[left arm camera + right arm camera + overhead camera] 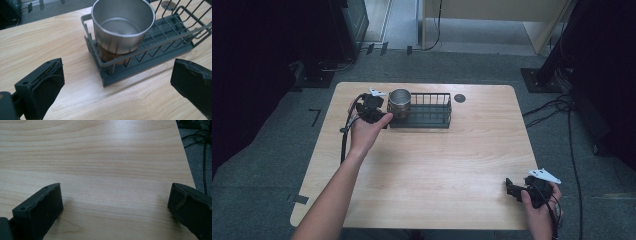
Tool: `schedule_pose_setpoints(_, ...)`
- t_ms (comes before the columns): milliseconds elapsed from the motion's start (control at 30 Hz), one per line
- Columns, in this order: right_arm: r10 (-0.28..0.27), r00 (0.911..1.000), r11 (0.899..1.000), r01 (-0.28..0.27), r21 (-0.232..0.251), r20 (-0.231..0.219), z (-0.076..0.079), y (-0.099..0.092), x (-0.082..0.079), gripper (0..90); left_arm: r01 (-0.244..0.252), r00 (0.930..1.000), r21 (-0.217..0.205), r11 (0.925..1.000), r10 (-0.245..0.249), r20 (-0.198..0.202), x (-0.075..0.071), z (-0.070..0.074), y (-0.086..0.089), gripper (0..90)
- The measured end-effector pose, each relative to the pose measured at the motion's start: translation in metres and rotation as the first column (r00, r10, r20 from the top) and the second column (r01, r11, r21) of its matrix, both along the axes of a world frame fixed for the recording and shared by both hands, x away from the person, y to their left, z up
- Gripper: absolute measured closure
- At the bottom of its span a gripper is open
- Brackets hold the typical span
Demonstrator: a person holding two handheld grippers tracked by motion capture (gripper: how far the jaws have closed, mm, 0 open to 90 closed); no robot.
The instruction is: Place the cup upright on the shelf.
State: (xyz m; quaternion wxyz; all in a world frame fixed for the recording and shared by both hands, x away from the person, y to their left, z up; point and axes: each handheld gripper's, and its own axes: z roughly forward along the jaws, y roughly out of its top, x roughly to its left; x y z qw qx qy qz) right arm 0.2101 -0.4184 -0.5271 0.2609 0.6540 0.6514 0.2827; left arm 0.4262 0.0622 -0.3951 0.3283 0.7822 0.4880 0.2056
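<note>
The left gripper [117,82] is spread wide with nothing between its jaws, hanging just off the left end of the dark wire rack [160,53], which reads as either lining up on the steel cup [123,25] or having let it go; I cannot tell which. That cup stands upright in the rack's left end, at the far left of the wooden table [427,170], where the rails hem it in. The right gripper [115,207], also spread and empty, sits over bare wood at the near right corner, probably parked clear.
</note>
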Motion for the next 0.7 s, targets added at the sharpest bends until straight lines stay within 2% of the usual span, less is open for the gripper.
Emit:
schedule_pose_setpoints(300, 0.0, 1.0, 1.0, 0.0, 0.0, 0.0, 0.0, 0.0, 0.0, 0.0, -0.009, 0.9999, 0.011, 0.9999, 0.009, -0.011, -0.016, -0.01, 0.017, 0.0)
schedule_pose_setpoints(700, 0.0, 1.0, 1.0, 0.0, 0.0, 0.0, 0.0, 0.0, 0.0, 0.0, -0.031, 0.9994, 0.007, 0.9995, 0.032, -0.013, -0.034, -0.024, 0.039, 0.0)
